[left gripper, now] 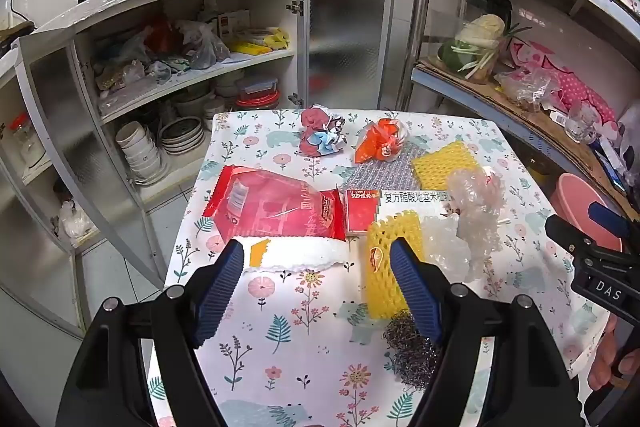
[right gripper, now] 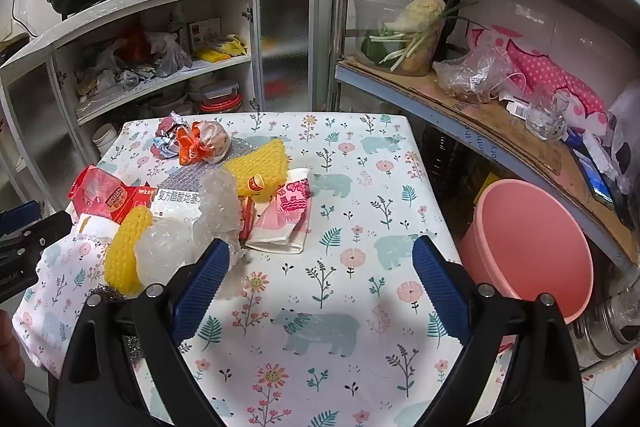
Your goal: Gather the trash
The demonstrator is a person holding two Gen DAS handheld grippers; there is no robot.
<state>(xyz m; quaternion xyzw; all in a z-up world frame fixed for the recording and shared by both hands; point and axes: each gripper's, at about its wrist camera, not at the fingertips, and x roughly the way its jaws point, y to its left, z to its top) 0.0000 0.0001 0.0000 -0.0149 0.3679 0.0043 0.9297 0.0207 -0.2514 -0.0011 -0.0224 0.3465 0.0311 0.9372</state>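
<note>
While both tools hover over the floral-clothed bench (right gripper: 360, 155), the left hand-held gripper (left gripper: 316, 291) gapes wide above a red wrapper (left gripper: 276, 207) and yellow foam net (left gripper: 380, 267); the right hand-held gripper (right gripper: 324, 287) stands apart, empty, near the pink bucket (right gripper: 532, 247).

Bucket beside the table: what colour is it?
Plain pink bucket, clearest in the right wrist view.

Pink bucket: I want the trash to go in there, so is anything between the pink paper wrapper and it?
Nothing visible. Bare tablecloth lies between the pink paper wrapper and the pink bucket, which stands open beside the table's edge.
</note>
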